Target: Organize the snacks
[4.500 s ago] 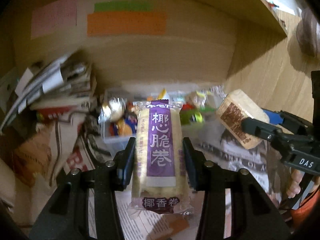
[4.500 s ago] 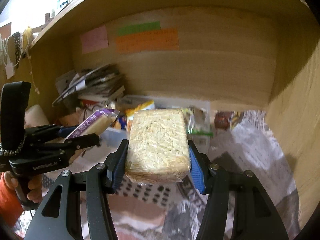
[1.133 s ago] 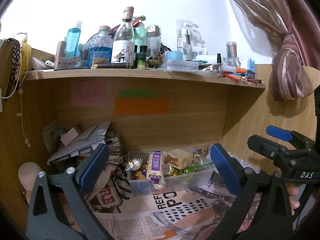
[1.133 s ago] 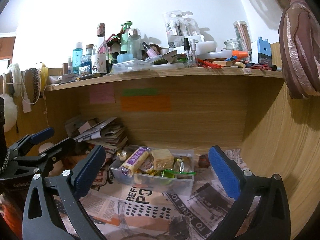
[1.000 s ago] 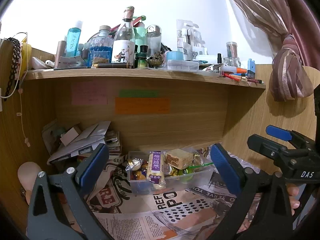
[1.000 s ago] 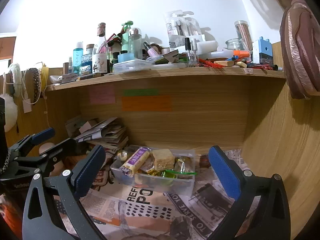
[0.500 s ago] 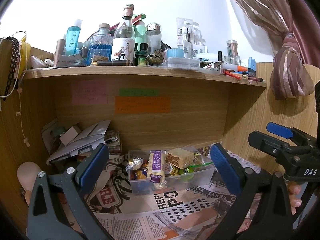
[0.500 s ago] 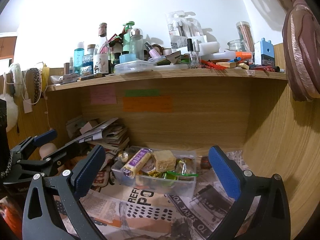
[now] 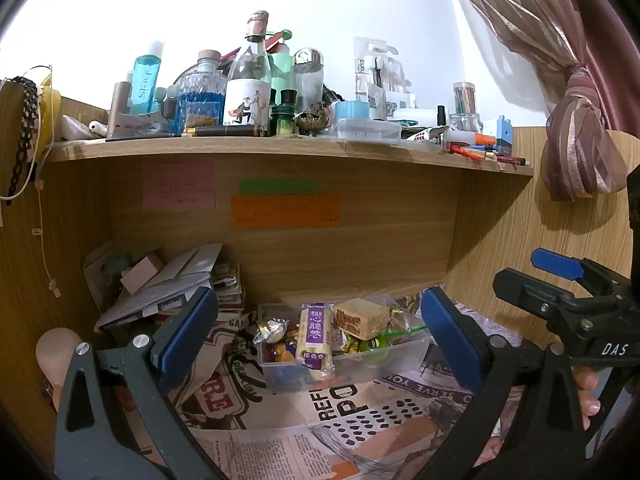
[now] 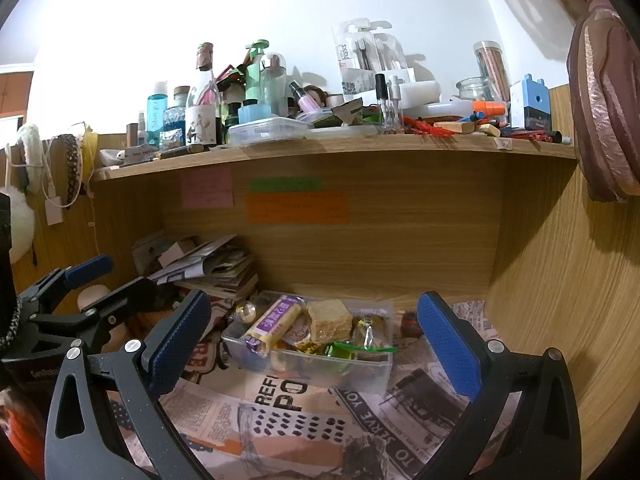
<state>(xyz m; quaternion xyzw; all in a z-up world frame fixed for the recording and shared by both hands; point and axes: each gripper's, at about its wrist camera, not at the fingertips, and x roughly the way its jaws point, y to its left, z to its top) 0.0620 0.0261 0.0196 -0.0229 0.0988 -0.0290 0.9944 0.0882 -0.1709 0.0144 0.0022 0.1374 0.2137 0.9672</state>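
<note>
A clear plastic bin (image 9: 404,354) (image 10: 308,372) stands on newspaper under the wooden shelf, filled with snacks. On top lie a purple-labelled wafer roll pack (image 9: 316,334) (image 10: 274,322) and a tan crispy cake block (image 9: 362,318) (image 10: 330,320), among small wrapped candies. My left gripper (image 9: 320,340) is open and empty, held back from the bin. My right gripper (image 10: 312,344) is open and empty, also back from it. Each gripper shows at the edge of the other's view.
A pile of papers and booklets (image 9: 172,284) (image 10: 216,268) sits left of the bin. The upper shelf (image 9: 280,148) is crowded with bottles and jars. Wooden side walls close in left and right. A tied curtain (image 9: 576,152) hangs at right.
4.5 s ago the left gripper held the purple pack and the right the tan cake block; both now lie in the bin. Both grippers are open and drawn back; little movement in the last second.
</note>
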